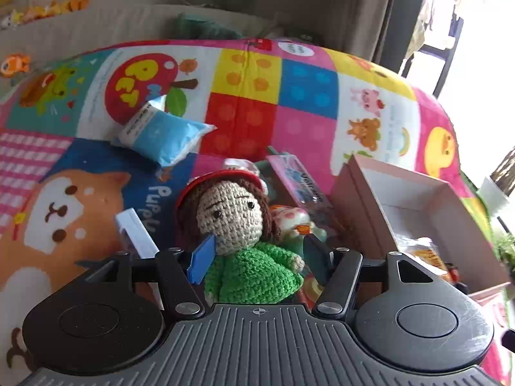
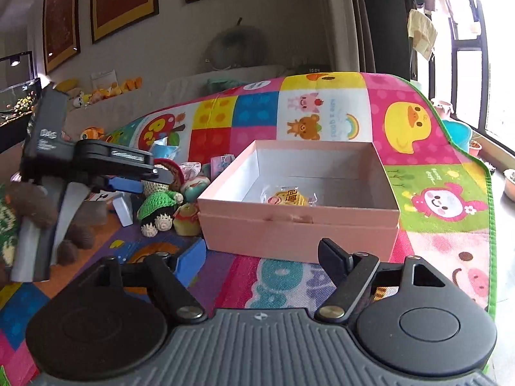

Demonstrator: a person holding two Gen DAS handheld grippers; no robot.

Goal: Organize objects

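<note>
Doll: crochet doll [image 1: 238,231], green body, red hat, sits between my left gripper [image 1: 257,254] fingers on the play mat [image 1: 305,119].
Left gripper: spread around the doll; blue pad at its cheek, contact on the other side unclear.
Right gripper: my right gripper [image 2: 262,257] spread wide, holding nothing, low over the mat.
Box: pink box [image 2: 299,222] just right of the doll, one yellow packet [image 2: 289,197] inside.
Nearby: blue pouch [image 1: 164,135] behind on the mat.
</note>
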